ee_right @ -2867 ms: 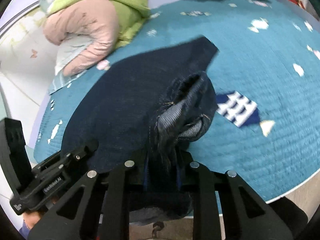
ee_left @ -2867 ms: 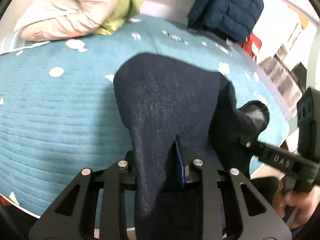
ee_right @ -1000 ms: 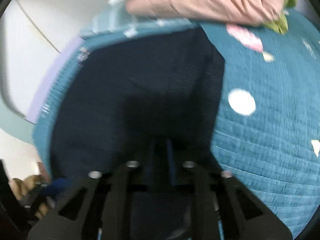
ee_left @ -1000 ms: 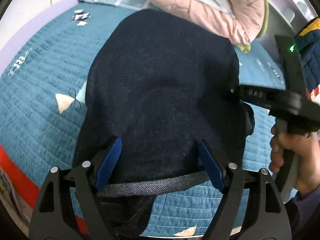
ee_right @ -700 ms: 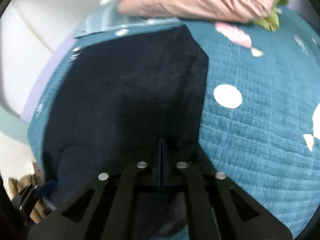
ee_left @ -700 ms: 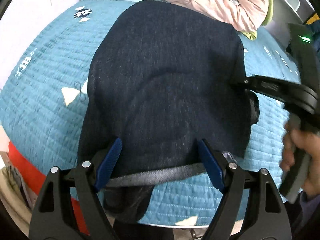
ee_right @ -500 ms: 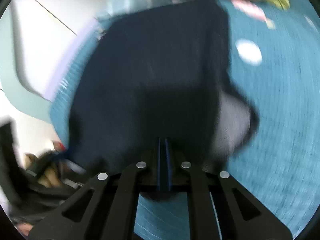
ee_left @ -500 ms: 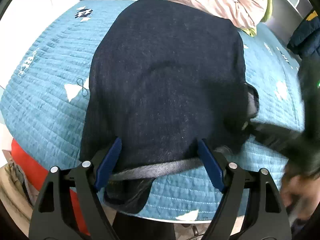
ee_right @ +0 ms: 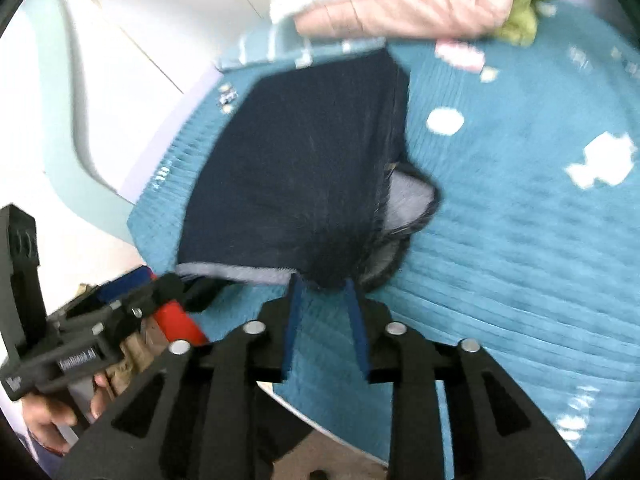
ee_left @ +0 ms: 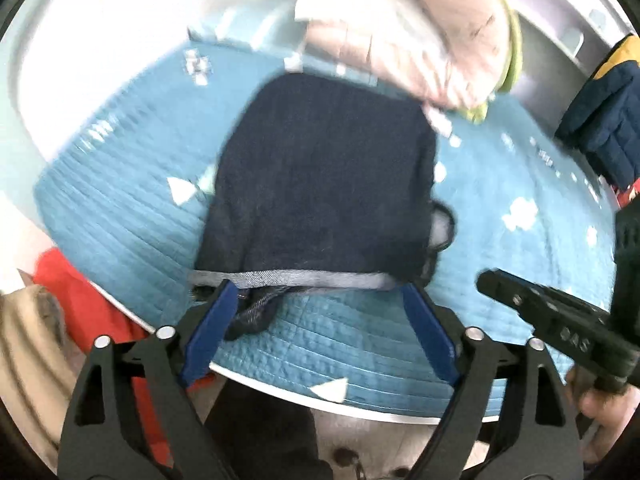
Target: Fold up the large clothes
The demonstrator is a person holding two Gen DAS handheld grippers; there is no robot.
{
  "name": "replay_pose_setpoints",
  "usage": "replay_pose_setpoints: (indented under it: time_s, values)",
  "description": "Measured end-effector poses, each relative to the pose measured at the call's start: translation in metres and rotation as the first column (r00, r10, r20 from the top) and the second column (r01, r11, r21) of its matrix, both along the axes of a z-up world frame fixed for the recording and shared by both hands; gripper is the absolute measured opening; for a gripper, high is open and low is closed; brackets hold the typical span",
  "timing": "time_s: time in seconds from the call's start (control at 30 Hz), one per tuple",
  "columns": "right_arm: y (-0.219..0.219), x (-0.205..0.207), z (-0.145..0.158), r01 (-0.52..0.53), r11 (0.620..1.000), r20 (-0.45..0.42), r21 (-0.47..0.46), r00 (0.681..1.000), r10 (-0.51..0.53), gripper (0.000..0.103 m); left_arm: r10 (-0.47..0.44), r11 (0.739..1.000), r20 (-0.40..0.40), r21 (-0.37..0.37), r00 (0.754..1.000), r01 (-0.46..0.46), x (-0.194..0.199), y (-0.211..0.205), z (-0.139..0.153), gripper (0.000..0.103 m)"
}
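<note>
A dark navy garment (ee_left: pixel 324 184) lies folded on the teal quilted bed (ee_left: pixel 520 272), with a grey hem along its near edge. It also shows in the right wrist view (ee_right: pixel 296 176). My left gripper (ee_left: pixel 320 300) is open and empty, its blue pads just short of the near hem. My right gripper (ee_right: pixel 322 284) is open by a small gap and empty, its tips at the garment's near right corner. A grey lining flap (ee_right: pixel 408 200) sticks out on the garment's right side.
A pile of pink and green jackets (ee_left: pixel 420 32) lies at the far side of the bed. A navy and yellow puffer jacket (ee_left: pixel 604 120) sits at the right. The bed's near edge (ee_left: pixel 360 404) is below my grippers, with red cloth (ee_left: pixel 92 308) at the left.
Both grippers have pulled back toward the bed's near edge. The right gripper has opened and let go of the garment. The garment now lies flat.
</note>
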State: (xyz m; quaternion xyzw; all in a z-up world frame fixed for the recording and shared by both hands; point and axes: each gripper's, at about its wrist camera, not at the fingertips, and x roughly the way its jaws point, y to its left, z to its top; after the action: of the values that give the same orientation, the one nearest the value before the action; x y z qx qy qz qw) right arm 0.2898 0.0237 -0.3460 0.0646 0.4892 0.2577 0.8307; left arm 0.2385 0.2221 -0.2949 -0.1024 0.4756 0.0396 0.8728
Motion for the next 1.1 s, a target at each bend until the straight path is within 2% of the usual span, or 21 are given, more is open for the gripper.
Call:
replay_pose_setpoints:
  time_s: [0.07, 0.13, 0.33, 0.5, 0.57, 0.73, 0.93, 1.1]
  values:
    - [-0.016, -0.026, 0.031, 0.005, 1.0, 0.077, -0.009, 0.997, -0.005, 0.046, -0.007, 1.0, 0.073, 0.024, 0.997, 0.005, -0.016, -0.014, 0.029, 0.091]
    - [-0.03, -0.04, 0.059, 0.02, 1.0, 0.151, -0.02, 0.988, -0.017, 0.054, -0.015, 0.998, 0.151, 0.055, 0.988, 0.007, -0.034, -0.035, 0.062, 0.093]
    - [-0.072, -0.1, 0.121, 0.091, 0.993, 0.32, -0.081, 0.945, -0.061, 0.083, -0.037, 0.99, 0.279, 0.141, 0.96, -0.002, -0.075, -0.087, 0.129, 0.098]
    - [-0.097, -0.149, 0.16, 0.139, 0.987, 0.444, -0.075, 0.891, -0.092, 0.089, -0.071, 0.982, 0.355, 0.19, 0.932, 0.002, -0.111, -0.125, 0.177, 0.098]
    - [-0.105, -0.167, 0.175, 0.165, 0.983, 0.5, -0.085, 0.86, -0.101, 0.092, -0.072, 0.98, 0.391, 0.2, 0.918, -0.008, -0.126, -0.136, 0.192, 0.098]
    - [-0.129, -0.205, 0.209, 0.215, 0.976, 0.587, -0.027, 0.794, -0.159, 0.094, -0.108, 0.982, 0.487, 0.191, 0.867, 0.016, -0.16, -0.158, 0.226, 0.098]
    - [-0.147, -0.242, 0.238, 0.278, 0.961, 0.678, -0.011, 0.708, -0.197, 0.094, -0.147, 0.977, 0.556, 0.213, 0.818, 0.03, -0.189, -0.177, 0.252, 0.098]
    - [-0.153, -0.262, 0.253, 0.292, 0.956, 0.714, 0.002, 0.669, -0.205, 0.094, -0.161, 0.971, 0.599, 0.239, 0.785, 0.017, -0.21, -0.188, 0.267, 0.098]
